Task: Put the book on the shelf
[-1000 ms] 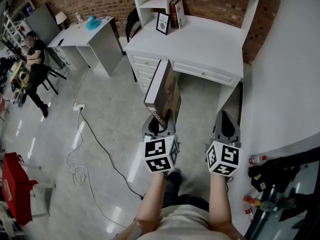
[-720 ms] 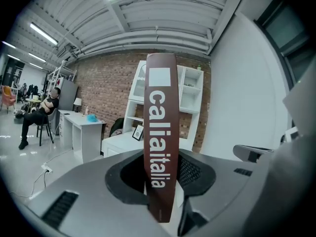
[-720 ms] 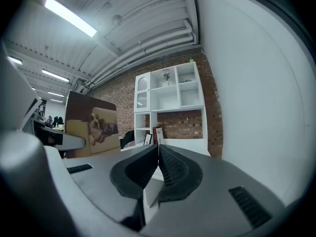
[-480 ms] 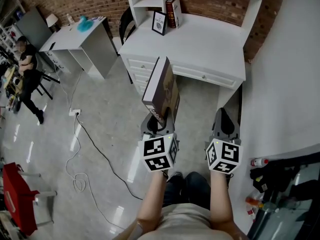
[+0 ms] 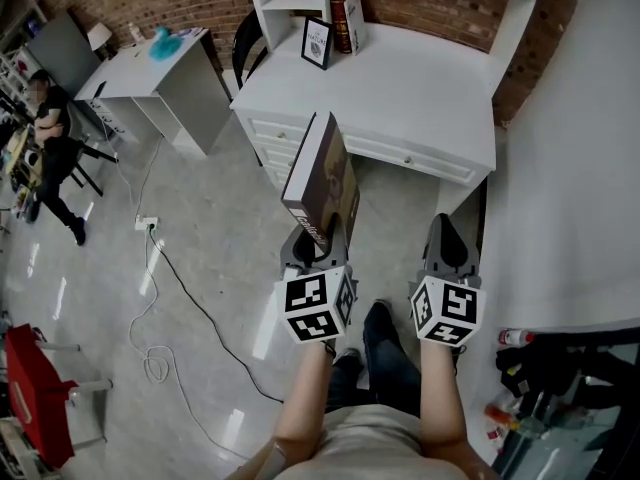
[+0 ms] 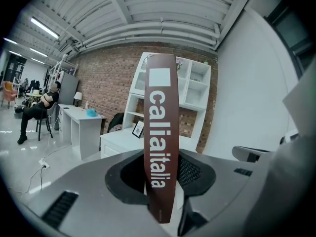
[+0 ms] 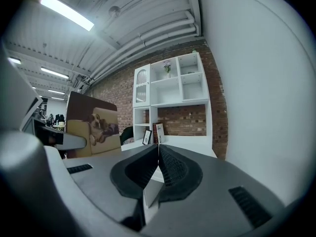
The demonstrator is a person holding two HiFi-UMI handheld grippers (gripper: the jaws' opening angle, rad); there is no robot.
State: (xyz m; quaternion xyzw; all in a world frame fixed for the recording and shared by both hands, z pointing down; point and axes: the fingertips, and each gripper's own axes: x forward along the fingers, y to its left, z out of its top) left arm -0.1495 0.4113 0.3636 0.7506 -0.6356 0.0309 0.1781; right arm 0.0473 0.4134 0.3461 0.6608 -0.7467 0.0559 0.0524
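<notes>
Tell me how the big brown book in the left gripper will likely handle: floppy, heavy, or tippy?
Probably stiff: the book stands straight though the left gripper clamps only its lower end. Likely top-heavy, since most of it rises above the jaws, so it may swing or twist in the grip. It looks thick, so probably fairly heavy.

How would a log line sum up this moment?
left gripper: jaws shut on book | right gripper: jaws shut, empty | shelf: ahead, book not yet placed

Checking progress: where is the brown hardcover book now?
Head view, left of centre: the brown hardcover book stands clamped in the left gripper, in front of the white desk.
</notes>
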